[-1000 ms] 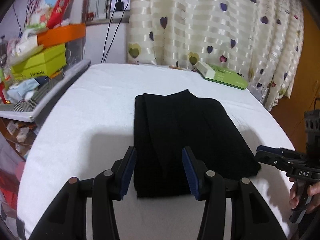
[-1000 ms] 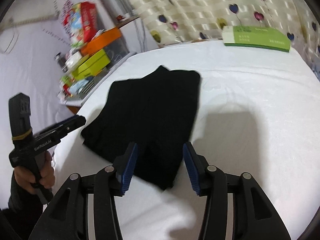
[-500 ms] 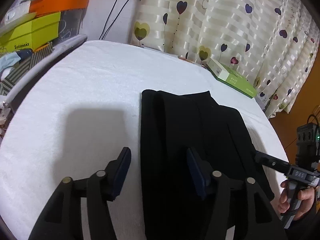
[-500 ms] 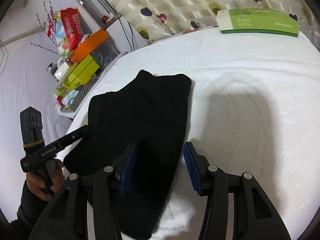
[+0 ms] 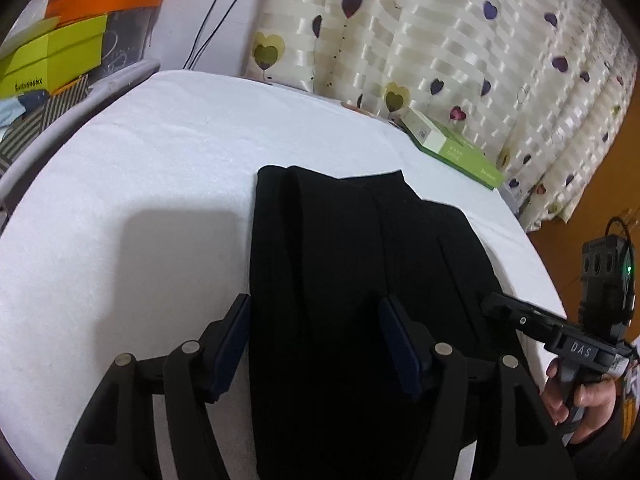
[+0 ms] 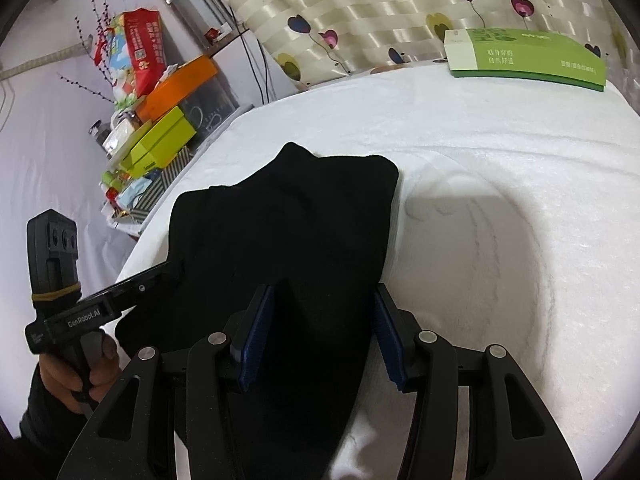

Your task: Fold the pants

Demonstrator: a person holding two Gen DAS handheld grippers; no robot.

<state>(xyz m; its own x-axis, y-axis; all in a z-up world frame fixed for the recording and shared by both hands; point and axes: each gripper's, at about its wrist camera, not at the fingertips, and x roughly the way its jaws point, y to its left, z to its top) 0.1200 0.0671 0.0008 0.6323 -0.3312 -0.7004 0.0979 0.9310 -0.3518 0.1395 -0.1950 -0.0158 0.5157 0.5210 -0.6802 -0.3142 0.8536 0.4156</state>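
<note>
- The black pants (image 5: 352, 280) lie folded into a long strip on the white cloth-covered tabletop (image 5: 160, 184), filling the centre and lower centre of the left wrist view.
- In the right wrist view the pants (image 6: 288, 248) run from mid-frame down to the bottom edge.
- The left hand-held gripper (image 5: 316, 344) sits low in its own frame with its jaws apart, straddling the left part of the pants; its blue pads (image 5: 236, 340) show no fabric pinched between them.
- The right hand-held gripper (image 6: 320, 332) is likewise spread apart at the bottom of its frame, with the near end of the pants lying between its fingers.
- At the right edge of the left wrist view, a hand (image 5: 576, 396) grips the handle of the right hand-held gripper, whose tip reaches the pants' right edge.
- At the lower left of the right wrist view, the other hand (image 6: 80, 376) holds the left hand-held gripper, its tip at the pants' left edge.
- A green box (image 6: 528, 58) rests at the tabletop's far edge, in the upper right, before a heart-patterned curtain (image 5: 440, 40).
- Coloured boxes (image 5: 60, 48) are stacked in the upper left.
</note>
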